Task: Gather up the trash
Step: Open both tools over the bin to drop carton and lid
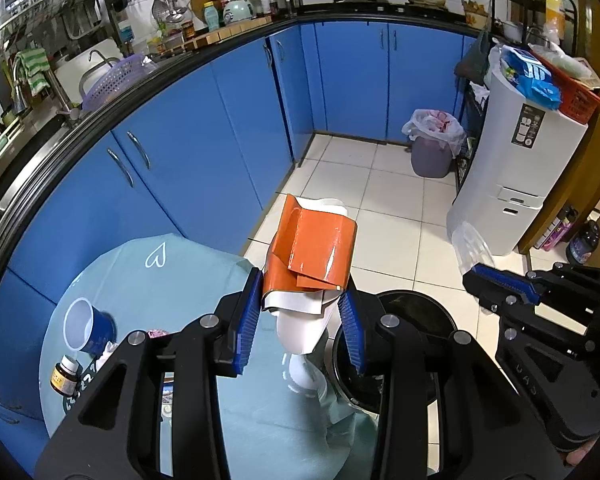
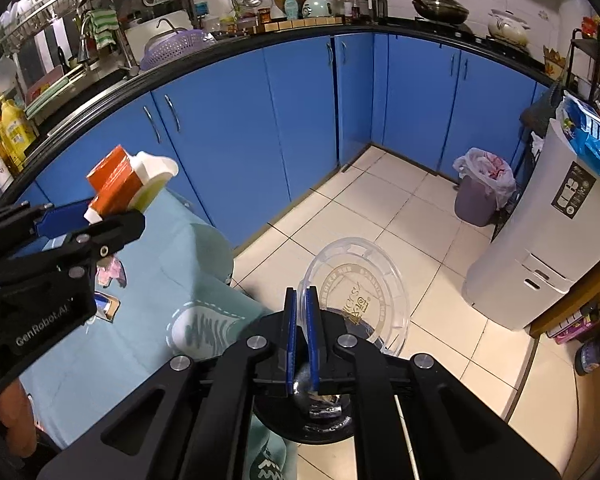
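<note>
The left tongs (image 1: 300,316) pinch a crumpled orange carton (image 1: 312,248) with a white cup (image 1: 300,332) tucked into it, held above the right edge of the worktop (image 1: 148,280), just beside the black bin (image 1: 416,320) that stands on the floor against that edge. The right tongs (image 2: 301,336) are pressed together on the rim of a clear plastic lid (image 2: 356,296), tipped up over the bin's mouth. To do this step well, I judge the left load should be carried fully over the opening before the tongs spread, since the loose cup could slip out first and roll. A blue cup (image 1: 88,324) and a small bottle (image 1: 65,376) wait near the worktop's left edge.
</note>
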The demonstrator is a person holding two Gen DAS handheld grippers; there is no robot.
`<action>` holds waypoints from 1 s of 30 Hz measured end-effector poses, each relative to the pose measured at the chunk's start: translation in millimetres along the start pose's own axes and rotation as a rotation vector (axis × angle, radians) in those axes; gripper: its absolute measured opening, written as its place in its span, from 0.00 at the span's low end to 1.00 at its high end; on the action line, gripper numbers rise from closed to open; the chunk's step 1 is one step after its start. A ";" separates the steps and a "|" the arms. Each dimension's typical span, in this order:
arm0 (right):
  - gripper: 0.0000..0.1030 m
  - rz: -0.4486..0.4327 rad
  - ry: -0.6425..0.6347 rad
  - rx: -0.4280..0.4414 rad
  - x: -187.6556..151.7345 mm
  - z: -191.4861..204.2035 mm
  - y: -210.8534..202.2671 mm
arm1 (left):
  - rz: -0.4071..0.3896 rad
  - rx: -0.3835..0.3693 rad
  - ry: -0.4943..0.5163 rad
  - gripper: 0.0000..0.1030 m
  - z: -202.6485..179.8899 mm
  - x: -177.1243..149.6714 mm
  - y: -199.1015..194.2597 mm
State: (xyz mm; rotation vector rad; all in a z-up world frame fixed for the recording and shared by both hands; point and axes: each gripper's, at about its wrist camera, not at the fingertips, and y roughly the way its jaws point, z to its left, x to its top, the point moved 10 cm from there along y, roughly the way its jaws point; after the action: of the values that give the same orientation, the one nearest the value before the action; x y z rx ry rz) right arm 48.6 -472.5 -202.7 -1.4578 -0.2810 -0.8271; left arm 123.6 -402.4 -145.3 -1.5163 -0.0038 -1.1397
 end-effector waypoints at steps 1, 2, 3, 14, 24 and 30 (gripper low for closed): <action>0.06 0.009 0.003 0.010 -1.8 0.3 1.1 | 0.000 -0.001 0.000 0.38 -0.5 0.5 -0.4; 0.06 0.013 0.009 0.035 -3.4 1.4 1.6 | 0.000 -0.001 0.001 0.38 -1.1 1.1 -0.5; 0.06 0.011 0.017 0.070 -4.3 2.7 1.6 | -0.001 0.000 0.000 0.38 -1.8 1.4 -1.0; 0.91 -0.058 0.042 0.118 -2.8 -0.3 -10.2 | -0.004 0.002 0.001 0.38 -1.4 0.0 -4.0; 0.91 -0.059 0.081 0.076 -1.3 -13.2 -10.4 | 0.004 -0.015 0.003 0.38 -5.7 0.1 -5.6; 0.91 -0.094 0.101 -0.006 -1.5 -32.3 -19.0 | -0.007 -0.036 0.024 0.38 -18.0 5.6 -7.9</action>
State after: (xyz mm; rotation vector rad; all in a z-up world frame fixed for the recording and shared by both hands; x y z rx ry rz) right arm 25.5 -500.5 -193.6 -1.4115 -0.2726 -0.9758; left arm 110.7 -416.7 -138.5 -1.5361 0.0276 -1.1689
